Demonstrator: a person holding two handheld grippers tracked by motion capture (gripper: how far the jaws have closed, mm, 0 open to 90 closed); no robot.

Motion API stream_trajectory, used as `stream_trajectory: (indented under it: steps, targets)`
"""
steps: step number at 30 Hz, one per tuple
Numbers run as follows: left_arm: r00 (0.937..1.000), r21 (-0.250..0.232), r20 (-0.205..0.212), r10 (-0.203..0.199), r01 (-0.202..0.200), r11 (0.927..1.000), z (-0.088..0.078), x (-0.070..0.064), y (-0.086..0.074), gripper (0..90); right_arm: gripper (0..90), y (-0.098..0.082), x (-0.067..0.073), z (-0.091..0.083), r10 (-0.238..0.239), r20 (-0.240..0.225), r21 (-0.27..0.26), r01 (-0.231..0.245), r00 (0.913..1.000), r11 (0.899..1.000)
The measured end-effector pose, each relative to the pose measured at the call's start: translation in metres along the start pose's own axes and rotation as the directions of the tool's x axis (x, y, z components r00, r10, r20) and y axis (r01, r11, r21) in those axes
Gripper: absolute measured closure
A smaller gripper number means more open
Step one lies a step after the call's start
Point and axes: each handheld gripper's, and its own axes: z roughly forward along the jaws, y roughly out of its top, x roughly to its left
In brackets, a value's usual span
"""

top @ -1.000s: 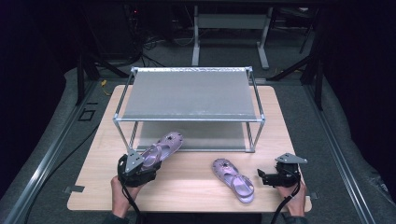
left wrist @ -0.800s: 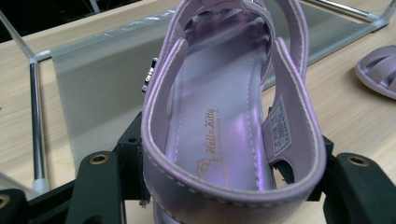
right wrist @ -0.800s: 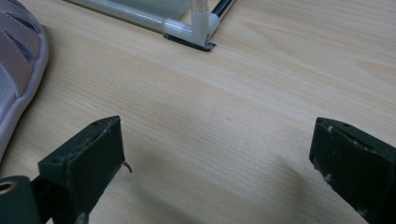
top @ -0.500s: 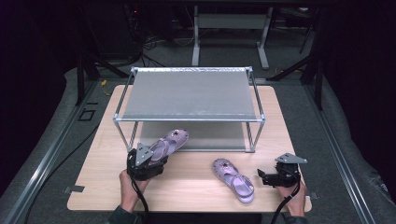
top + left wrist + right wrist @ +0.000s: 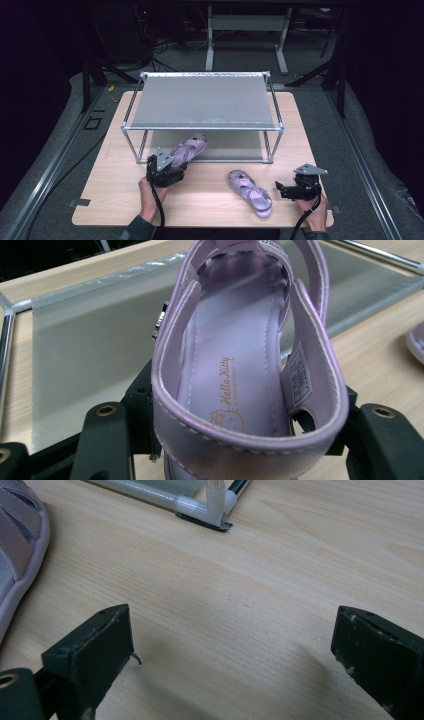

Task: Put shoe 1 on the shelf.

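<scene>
My left gripper (image 5: 172,172) is shut on the heel of a lilac child's sandal (image 5: 187,150), whose toe reaches in over the lower shelf (image 5: 235,145) of a metal rack. In the left gripper view the sandal (image 5: 240,355) sits between my black jaws, which press on both sides of its heel, with the grey shelf mat (image 5: 95,340) beyond. A second lilac sandal (image 5: 250,192) lies flat on the wooden table (image 5: 115,200) in front of the rack. My right gripper (image 5: 280,189) rests open to its right; in the right gripper view the jaws stand wide apart over bare wood (image 5: 240,605).
The two-level rack (image 5: 200,102) with grey shelves stands at the middle of the table. Its front right foot (image 5: 212,510) shows ahead of my right gripper, and the lying sandal's edge (image 5: 20,545) is at the left. Dark floor and table legs lie beyond.
My left gripper has carried the sandal to the right and forward, so its toe now lies over the rack's lower shelf. The right gripper and the other sandal have stayed put.
</scene>
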Motion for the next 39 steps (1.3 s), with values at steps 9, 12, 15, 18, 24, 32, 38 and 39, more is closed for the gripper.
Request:
stream_trajectory:
  steps: [9, 12, 15, 18, 24, 32, 38, 39]
  targets:
    - [0.9969, -0.020, -0.030, -0.073, 0.072, 0.9972, 0.017, 0.002, 0.002, 38.0, 2.9, 0.000, 0.000, 0.000, 0.006, -0.001, -0.005, -0.006, 1.0000, 1.000]
    - [0.9966, -0.012, -0.040, -0.072, 0.072, 0.9974, 0.020, 0.004, 0.003, 38.0, 2.9, 0.000, 0.000, 0.000, 0.006, -0.005, -0.006, -0.006, 1.0000, 1.000]
    - [0.9952, -0.017, -0.050, -0.084, 0.083, 0.9964, 0.025, 0.005, 0.005, 38.0, 2.9, 0.000, 0.000, 0.000, 0.005, -0.002, -0.005, -0.005, 1.0000, 1.000]
    - [0.9948, -0.021, -0.052, -0.087, 0.086, 0.9960, 0.029, 0.004, 0.007, 38.0, 3.0, 0.000, 0.000, 0.000, 0.007, 0.001, -0.008, -0.007, 1.0000, 1.000]
    - [0.9947, -0.025, -0.060, -0.084, 0.082, 0.9963, 0.033, 0.002, 0.008, 38.0, 3.0, -0.001, 0.000, -0.001, 0.006, 0.002, -0.011, -0.006, 1.0000, 1.000]
    - [0.9916, -0.019, -0.078, -0.104, 0.102, 0.9946, 0.042, 0.000, 0.008, 38.0, 2.9, -0.001, -0.001, -0.001, 0.012, -0.007, -0.016, -0.012, 0.9999, 1.000]
    - [0.9874, -0.020, -0.093, -0.128, 0.127, 0.9918, 0.050, 0.000, 0.007, 38.0, 2.9, -0.001, -0.001, -0.001, 0.010, -0.004, -0.013, -0.010, 0.9999, 1.000]
    - [0.9861, -0.024, -0.098, -0.134, 0.133, 0.9909, 0.051, -0.001, 0.006, 38.0, 3.0, -0.001, -0.001, -0.001, 0.011, -0.004, -0.013, -0.011, 0.9999, 1.000]
